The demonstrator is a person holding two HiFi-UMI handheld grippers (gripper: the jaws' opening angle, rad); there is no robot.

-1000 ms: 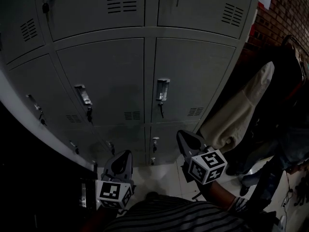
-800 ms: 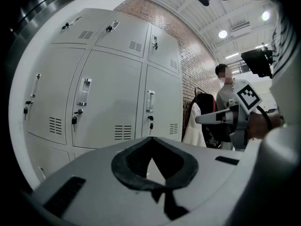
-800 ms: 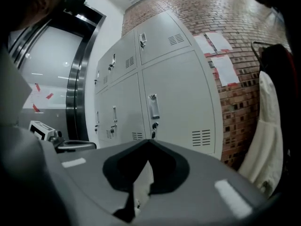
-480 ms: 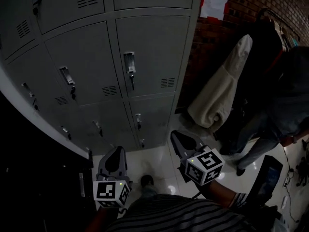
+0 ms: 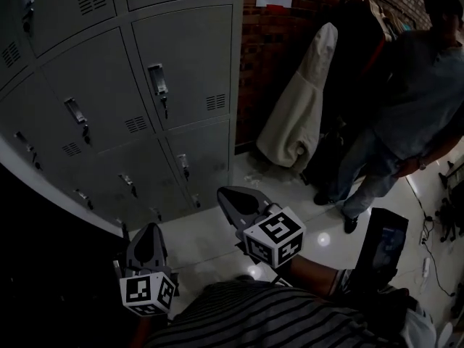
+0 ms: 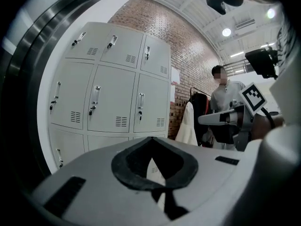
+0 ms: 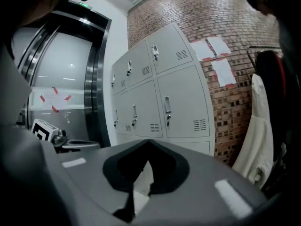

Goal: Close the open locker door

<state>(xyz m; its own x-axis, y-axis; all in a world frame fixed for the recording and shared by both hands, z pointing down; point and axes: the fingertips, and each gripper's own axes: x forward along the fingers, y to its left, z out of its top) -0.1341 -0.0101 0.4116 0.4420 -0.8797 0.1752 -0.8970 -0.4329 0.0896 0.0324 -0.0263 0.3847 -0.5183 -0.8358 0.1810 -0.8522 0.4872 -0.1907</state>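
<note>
A bank of grey lockers (image 5: 145, 85) fills the upper left of the head view. Every door I can see lies flush with its latch handle (image 5: 156, 78) hanging down; no open door shows. The lockers (image 6: 117, 98) stand well ahead of the left gripper and the lockers (image 7: 160, 102) also lie ahead of the right one. My left gripper (image 5: 148, 228) is low over the pale floor, shut and empty. My right gripper (image 5: 225, 193) hangs beside it, farther right, shut with nothing between its fingers. Neither touches the lockers.
A red brick wall (image 5: 272, 56) meets the lockers' right end. A white coat (image 5: 297, 111) hangs on a clothes rack (image 5: 362, 20) there. A person (image 5: 409, 100) stands at the right. A dark screen (image 5: 382, 249) stands near my right arm. A dark frame (image 5: 43, 267) borders the left.
The head view has swung to the right: the lockers slid toward the left and the coat rack and standing person came into view. Both grippers stay low and shut.
</note>
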